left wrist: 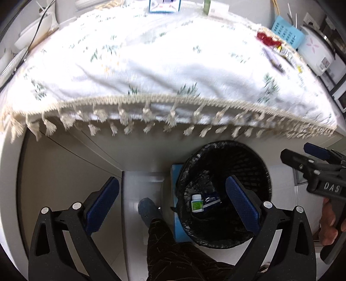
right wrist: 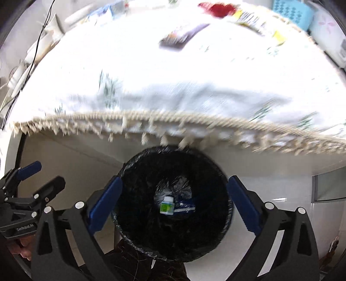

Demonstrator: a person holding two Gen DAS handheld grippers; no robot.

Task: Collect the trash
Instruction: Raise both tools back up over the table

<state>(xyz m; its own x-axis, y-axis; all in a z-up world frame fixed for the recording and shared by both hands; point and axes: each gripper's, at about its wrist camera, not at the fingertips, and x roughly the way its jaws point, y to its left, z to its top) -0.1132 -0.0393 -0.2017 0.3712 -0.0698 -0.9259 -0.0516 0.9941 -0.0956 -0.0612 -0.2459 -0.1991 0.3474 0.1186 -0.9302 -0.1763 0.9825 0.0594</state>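
Black mesh wastebasket with a black plastic liner (right wrist: 173, 203) sits on the floor right under the fringed edge of the tabletop, and it already has a small white bottle with a green label (right wrist: 167, 208) and a crumpled blue wrapper (right wrist: 185, 207) lying at the bottom. The right gripper (right wrist: 174, 202) hangs straight over the bin mouth with its jaws spread wide and nothing between them. The left gripper (left wrist: 172, 208) is also released and empty, just off to the bin's left, over the person's dark trouser leg (left wrist: 164, 244).

So what's left is up on the white floral tablecloth (left wrist: 151, 64): a flat dark purple packet (right wrist: 183, 35), a crumpled red wrapper (right wrist: 218, 9) and some yellow-and-white printed sachets (right wrist: 253, 18), all clustered near the far right corner beside a light blue plastic basket (left wrist: 285, 32).

My guess is the right hand goes next, since that pile lies up and ahead of its jaws and well off to the right of the left ones. The purple packet's long axis runs diagonally, so the wrist probably needs a roll to pinch across its narrow side.
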